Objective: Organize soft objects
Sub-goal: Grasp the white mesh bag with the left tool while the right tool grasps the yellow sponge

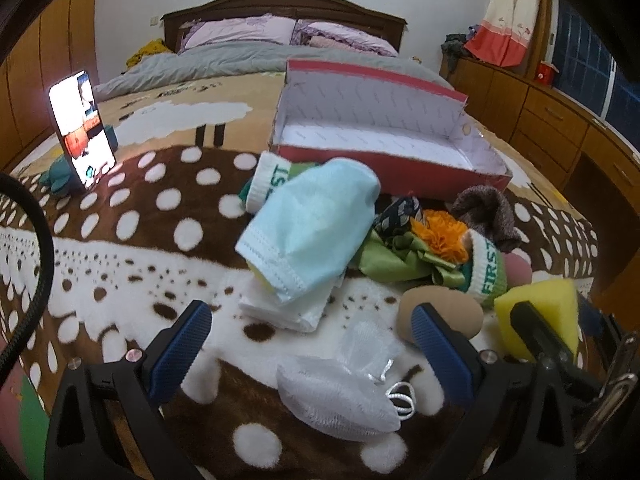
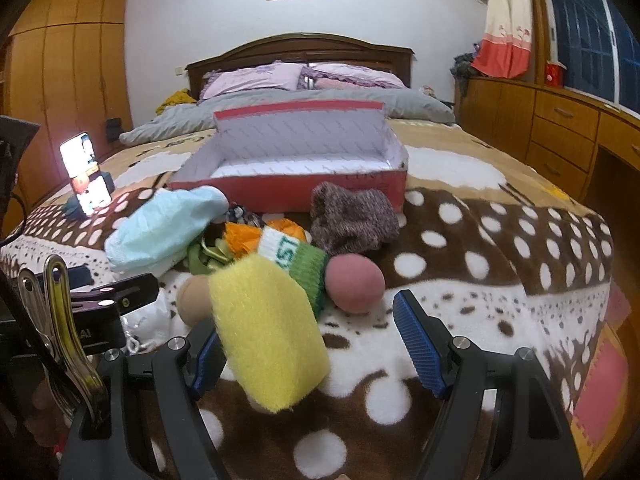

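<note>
A pile of soft things lies on the spotted blanket in front of an open red shoebox point(image 1: 384, 160) point(image 2: 288, 196). In the left wrist view my left gripper point(image 1: 312, 344) is open over a white mesh pouch point(image 1: 340, 400); beyond it lie a light blue cloth point(image 1: 312, 232), green fabric with an orange pompom point(image 1: 440, 240) and a tan puff point(image 1: 440, 312). In the right wrist view my right gripper point(image 2: 308, 340) is open around a yellow sponge point(image 2: 268, 332), which leans against its left finger. A pink ball point(image 2: 354, 282), a green-white sock point(image 2: 304, 256) and a brown knit sock point(image 2: 352, 216) lie just beyond.
A lit phone point(image 1: 82, 128) point(image 2: 86, 172) stands propped at the left of the blanket. Pillows and a grey quilt point(image 2: 280, 104) lie at the bed's head. Wooden drawers point(image 2: 560, 128) run along the right wall, a wardrobe along the left.
</note>
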`<state>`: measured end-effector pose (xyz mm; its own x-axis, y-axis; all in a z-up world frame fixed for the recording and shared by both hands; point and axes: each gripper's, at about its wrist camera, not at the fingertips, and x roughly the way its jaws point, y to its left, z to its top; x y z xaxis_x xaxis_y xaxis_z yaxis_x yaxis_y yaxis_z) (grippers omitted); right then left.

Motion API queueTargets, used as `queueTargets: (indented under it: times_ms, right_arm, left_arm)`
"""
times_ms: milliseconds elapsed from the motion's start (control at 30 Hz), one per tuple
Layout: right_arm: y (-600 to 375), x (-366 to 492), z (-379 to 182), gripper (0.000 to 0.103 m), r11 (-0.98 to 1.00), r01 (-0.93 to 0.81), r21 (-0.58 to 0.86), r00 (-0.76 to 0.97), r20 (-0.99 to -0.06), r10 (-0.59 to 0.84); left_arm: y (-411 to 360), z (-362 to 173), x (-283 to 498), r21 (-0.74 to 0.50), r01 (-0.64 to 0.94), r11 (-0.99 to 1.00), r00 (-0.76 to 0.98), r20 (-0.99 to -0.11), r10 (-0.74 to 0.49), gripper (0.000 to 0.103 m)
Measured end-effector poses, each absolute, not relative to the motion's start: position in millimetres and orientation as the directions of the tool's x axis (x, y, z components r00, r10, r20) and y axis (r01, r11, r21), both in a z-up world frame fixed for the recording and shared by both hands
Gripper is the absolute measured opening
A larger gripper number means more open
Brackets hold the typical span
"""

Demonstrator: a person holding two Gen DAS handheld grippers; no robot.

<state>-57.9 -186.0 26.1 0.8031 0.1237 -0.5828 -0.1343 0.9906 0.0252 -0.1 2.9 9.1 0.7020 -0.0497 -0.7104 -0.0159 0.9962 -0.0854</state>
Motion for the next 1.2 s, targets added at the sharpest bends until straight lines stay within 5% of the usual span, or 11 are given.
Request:
queueTargets:
  times_ms: [633, 733, 900, 1200]
  right_arm:
    - [-213.4, -47.9, 23.8, 0.077, 0.984, -0.160, 0.075, 0.737, -0.654, 0.170]
    - [-213.5, -47.8, 16.9, 0.056, 0.979, -0.177, 0.104, 0.722, -0.662, 0.201]
    - [-212.3, -50.5, 14.9, 0.034, 0.974, -0.197, 0.111, 0.724, -0.653, 0.221]
    - [-206.9, -54.0, 20.2, 0.026, 0.969, -0.228, 0.097, 0.741, -0.628, 0.237]
  left_arm:
    - [26.0, 5.7, -3.4, -0.077, 0.047, 0.996, 0.697, -0.712, -0.089, 0.097]
    - [34.6, 2.5, -6.7, -0.087, 0.035, 0.996, 0.691, -0.718, -0.086, 0.097]
    - [47.3, 0.4, -8.3, -0.114, 0.021, 0.993, 0.688, -0.719, -0.097, 0.096]
    - [34.0, 10.6, -22.9, -0.156, 0.133, 0.979, 0.671, -0.713, -0.205, 0.095]
